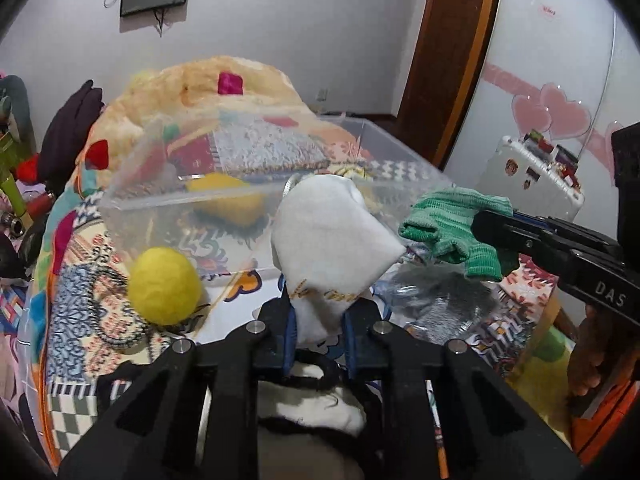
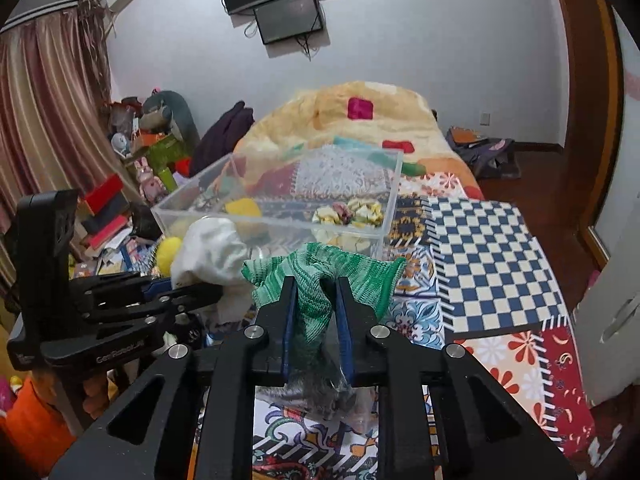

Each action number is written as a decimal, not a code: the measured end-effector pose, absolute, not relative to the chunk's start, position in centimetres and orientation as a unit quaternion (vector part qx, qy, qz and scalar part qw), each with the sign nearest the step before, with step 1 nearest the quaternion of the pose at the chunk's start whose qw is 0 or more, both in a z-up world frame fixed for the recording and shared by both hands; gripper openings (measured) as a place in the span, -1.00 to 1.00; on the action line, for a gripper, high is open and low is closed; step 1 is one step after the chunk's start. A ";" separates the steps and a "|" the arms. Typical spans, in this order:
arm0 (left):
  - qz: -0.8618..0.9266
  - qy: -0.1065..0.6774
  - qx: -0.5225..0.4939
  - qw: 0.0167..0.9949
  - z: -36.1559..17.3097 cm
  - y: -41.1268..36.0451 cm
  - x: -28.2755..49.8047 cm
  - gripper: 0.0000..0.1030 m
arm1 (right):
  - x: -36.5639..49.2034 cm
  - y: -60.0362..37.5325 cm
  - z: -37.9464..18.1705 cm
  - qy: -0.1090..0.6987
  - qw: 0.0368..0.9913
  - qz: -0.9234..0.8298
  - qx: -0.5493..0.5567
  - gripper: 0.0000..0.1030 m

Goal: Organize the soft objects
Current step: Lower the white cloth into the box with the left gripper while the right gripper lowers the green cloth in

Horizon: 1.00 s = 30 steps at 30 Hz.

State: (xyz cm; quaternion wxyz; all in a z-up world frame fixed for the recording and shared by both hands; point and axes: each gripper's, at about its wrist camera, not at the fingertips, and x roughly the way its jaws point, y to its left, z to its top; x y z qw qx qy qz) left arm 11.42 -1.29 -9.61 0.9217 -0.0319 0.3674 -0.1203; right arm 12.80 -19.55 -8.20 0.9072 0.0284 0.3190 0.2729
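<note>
**Two cloths held up, one clear box on the bed**

I hold one item in each gripper. My left gripper (image 1: 320,312) has its fingers pinching a white cloth (image 1: 328,236), lifted just in front of the clear box (image 1: 160,200). My right gripper (image 2: 316,300) has its fingers pressed on a green knit cloth (image 2: 320,276), also raised near the box's front wall.

I count one clear box, sitting on the patchwork bedspread (image 2: 480,240). Inside it I see one yellow sponge (image 2: 242,208) and a cluster of scrunchies (image 2: 348,212); I cannot count them surely. One yellow ball (image 1: 164,286) lies on the bed outside the box, beside its near corner. A grey furry item in clear wrap (image 1: 436,296) lies below the green cloth.

A bunched blanket (image 2: 360,120) rises behind the box.
</note>
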 end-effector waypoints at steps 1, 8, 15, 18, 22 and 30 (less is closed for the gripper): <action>-0.121 0.361 -0.035 0.924 -9.2 -1.0 11.2 -0.64 | 12.7 -19.6 -7.9 0.314 0.908 0.274 0.030 -0.68; -0.124 0.319 -0.054 0.938 -5.9 0.6 9.9 -0.64 | 12.0 -19.7 -5.9 0.283 0.917 0.278 0.031 -0.68; -0.105 0.280 -0.056 0.953 -3.1 2.0 10.8 -0.64 | 12.3 -19.2 -3.9 0.253 0.927 0.275 0.023 -0.68; -0.091 0.267 -0.055 0.958 -2.1 2.9 11.7 -0.64 | 12.9 -18.9 -3.1 0.238 0.932 0.271 0.025 -0.68; -0.072 0.264 -0.044 0.961 -1.8 3.8 13.2 -0.64 | 14.3 -18.3 -2.4 0.229 0.936 0.267 0.032 -0.68; -0.052 0.293 -0.043 0.954 -3.8 4.7 16.3 -0.63 | 17.1 -16.3 -2.7 0.237 0.937 0.255 0.028 -0.68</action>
